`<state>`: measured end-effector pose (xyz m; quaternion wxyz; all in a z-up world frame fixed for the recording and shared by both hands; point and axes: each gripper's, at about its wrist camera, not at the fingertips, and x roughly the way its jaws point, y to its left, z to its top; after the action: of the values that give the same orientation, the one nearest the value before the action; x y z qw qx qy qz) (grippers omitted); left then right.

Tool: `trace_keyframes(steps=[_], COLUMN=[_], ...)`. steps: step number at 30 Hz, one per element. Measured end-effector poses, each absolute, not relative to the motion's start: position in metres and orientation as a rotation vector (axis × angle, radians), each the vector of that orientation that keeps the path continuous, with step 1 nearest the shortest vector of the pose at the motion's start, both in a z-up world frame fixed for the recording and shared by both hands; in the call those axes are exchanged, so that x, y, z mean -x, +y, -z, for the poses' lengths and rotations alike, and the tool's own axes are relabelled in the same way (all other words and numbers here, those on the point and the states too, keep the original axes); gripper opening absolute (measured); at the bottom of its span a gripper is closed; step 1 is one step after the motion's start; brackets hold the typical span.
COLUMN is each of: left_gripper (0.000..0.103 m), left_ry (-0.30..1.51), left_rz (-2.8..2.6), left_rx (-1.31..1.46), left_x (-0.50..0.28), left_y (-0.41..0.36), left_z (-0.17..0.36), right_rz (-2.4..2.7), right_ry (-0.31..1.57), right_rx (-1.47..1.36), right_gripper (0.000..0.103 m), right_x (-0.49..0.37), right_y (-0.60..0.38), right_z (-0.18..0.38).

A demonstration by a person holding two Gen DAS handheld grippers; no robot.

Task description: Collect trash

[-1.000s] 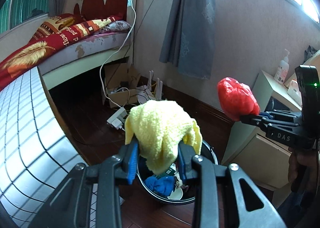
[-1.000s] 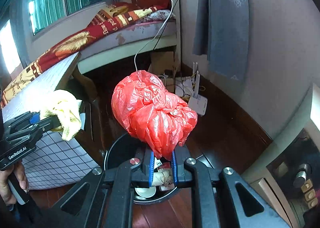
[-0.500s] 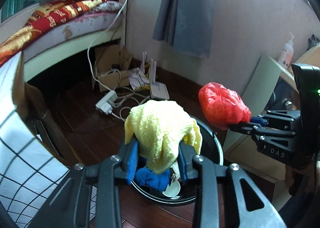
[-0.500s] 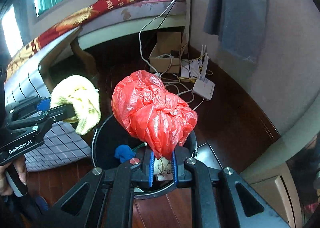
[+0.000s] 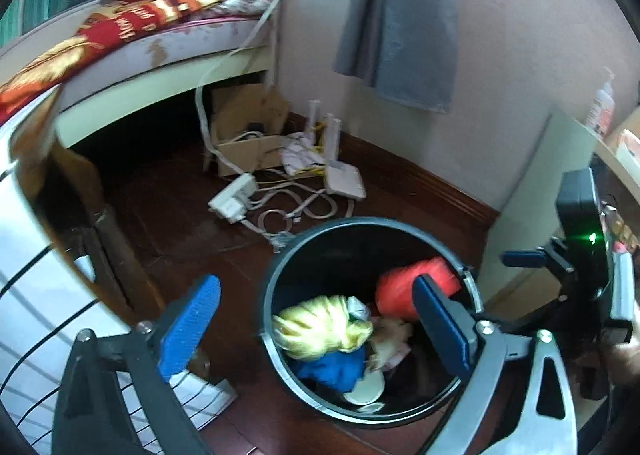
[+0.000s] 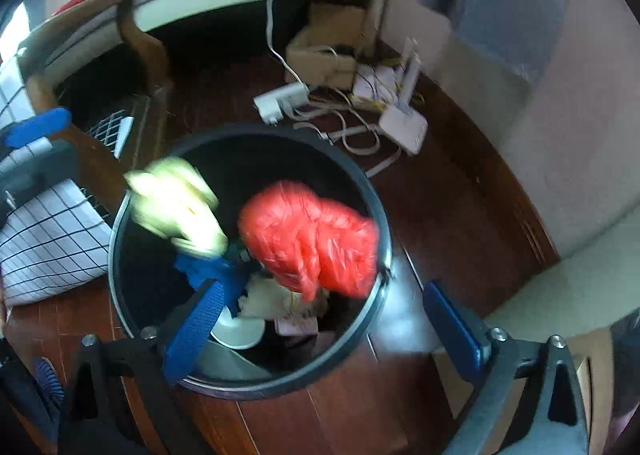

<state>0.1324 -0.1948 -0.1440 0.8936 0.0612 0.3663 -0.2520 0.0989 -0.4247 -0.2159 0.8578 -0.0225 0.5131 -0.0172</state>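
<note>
A black round trash bin (image 5: 280,267) (image 6: 376,215) stands on the dark wood floor. Inside it lie the yellow cloth (image 5: 320,327) (image 6: 176,207), blurred with motion, and the red plastic bag (image 5: 400,287) (image 6: 308,231), on top of a blue cloth (image 5: 332,369), a white cup (image 6: 240,331) and crumpled paper. My left gripper (image 5: 316,329) is open and empty above the bin's near rim. My right gripper (image 6: 324,329) is open and empty above the bin. The right gripper also shows at the right edge of the left wrist view (image 5: 560,259).
A power strip (image 5: 234,197), a white router (image 5: 344,183), loose cables and a cardboard box (image 5: 248,135) lie on the floor behind the bin. A bed (image 5: 120,55) is at the back left. A checked cloth (image 6: 48,239) hangs left of the bin. A cabinet (image 5: 536,183) stands right.
Both grippers have opened over the bin. The yellow cloth has dropped from the left gripper and the red bag from the right gripper into the bin. Both cameras tilted down toward the bin.
</note>
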Motion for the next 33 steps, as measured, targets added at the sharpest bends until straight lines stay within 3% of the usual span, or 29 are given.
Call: trace_keyframes(steps=[5, 19, 33], left_gripper=[0.103, 0.103, 0.103], left_ry=[0.752, 0.744, 0.711], left_rz=[0.411, 0.33, 0.263], left_rx=[-0.159, -0.162, -0.197], left_x=[-0.131, -0.119, -0.082], left_y=[-0.178, -0.164, -0.139], left_z=[0.147, 0.135, 0.076], right_rz=[0.061, 0.037, 0.016], right_ry=[1.031, 0.962, 0.869], right_rx=[0.025, 0.008, 0.055], right_gripper=[0.103, 0.103, 0.103], right_x=[-0.096, -0.098, -0.058], right_y=[-0.424, -0.396, -0.342], right_z=[0.205, 0.178, 0.092])
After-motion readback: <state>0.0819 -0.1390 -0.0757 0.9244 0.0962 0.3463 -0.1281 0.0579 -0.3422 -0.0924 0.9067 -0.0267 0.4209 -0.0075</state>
